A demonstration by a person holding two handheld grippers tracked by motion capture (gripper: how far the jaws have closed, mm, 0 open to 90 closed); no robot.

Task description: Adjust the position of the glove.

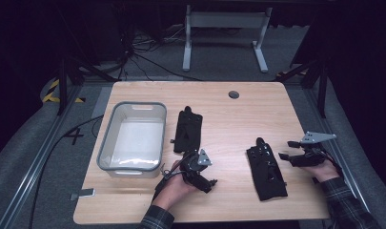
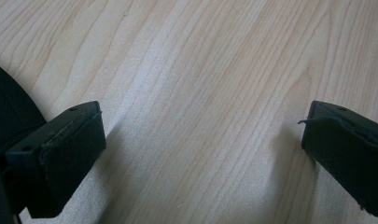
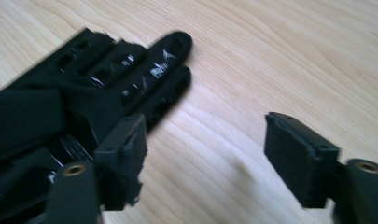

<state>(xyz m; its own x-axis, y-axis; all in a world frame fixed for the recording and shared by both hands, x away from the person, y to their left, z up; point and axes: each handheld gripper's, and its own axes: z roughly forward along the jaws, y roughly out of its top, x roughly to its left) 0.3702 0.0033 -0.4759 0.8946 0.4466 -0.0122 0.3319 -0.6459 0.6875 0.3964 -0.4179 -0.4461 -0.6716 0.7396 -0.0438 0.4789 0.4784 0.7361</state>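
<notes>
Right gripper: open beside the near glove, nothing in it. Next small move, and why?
Probably swing the right gripper left over the near glove and close on its edge. Its jaws stand open and empty, just right of the glove, which lies flat on the table; the other glove lies by the empty bin, the likely destination.

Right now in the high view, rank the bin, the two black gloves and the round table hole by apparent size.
1. Clear bin: largest.
2. Right glove and left glove: look much alike, and the right one lies nearer the camera, so I won't rank them.
3. Table hole: smallest.
</notes>
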